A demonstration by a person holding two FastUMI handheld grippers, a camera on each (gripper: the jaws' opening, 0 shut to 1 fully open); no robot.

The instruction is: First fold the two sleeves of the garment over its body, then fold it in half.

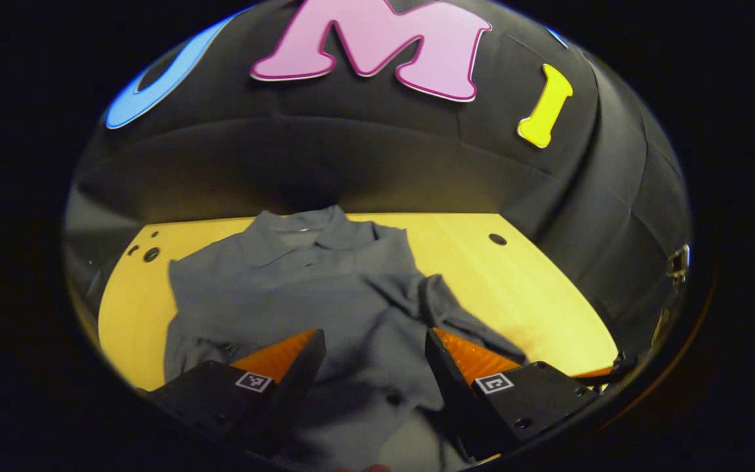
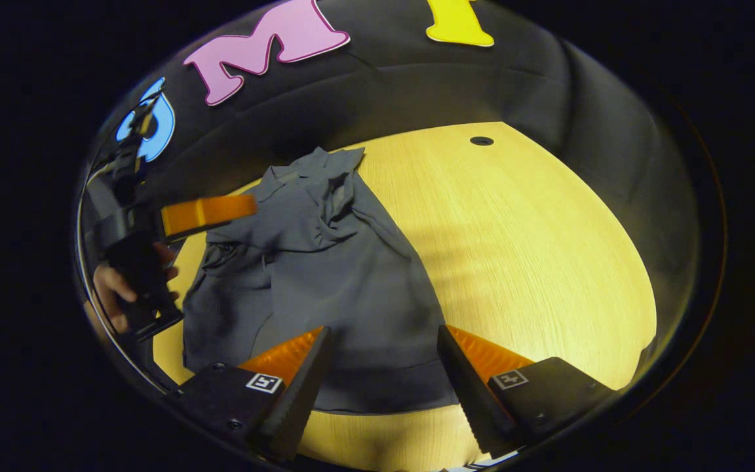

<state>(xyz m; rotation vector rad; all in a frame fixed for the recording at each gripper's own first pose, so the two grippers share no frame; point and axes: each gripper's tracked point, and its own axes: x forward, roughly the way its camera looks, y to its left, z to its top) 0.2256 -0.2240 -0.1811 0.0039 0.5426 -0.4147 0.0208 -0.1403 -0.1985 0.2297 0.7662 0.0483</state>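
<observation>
A grey collared shirt (image 1: 299, 288) lies flat on the yellow wooden table (image 1: 522, 282), collar toward the far wall. One sleeve (image 1: 443, 308) lies rumpled over the body on the right in the left gripper view. My left gripper (image 1: 374, 344) hovers open above the shirt's lower body, nothing between its fingers. In the right gripper view the same shirt (image 2: 331, 275) spreads ahead, a sleeve (image 2: 338, 196) bunched over the chest near the collar. My right gripper (image 2: 384, 337) stands open over the hem (image 2: 377, 400). The left gripper (image 2: 210, 211) shows at the left, held by a hand (image 2: 112, 288).
The black cloth wall (image 1: 364, 157) closes the table's far side. Small dark holes (image 1: 497, 239) dot the tabletop near the back. Bare wood (image 2: 548, 249) stretches to the right of the shirt in the right gripper view.
</observation>
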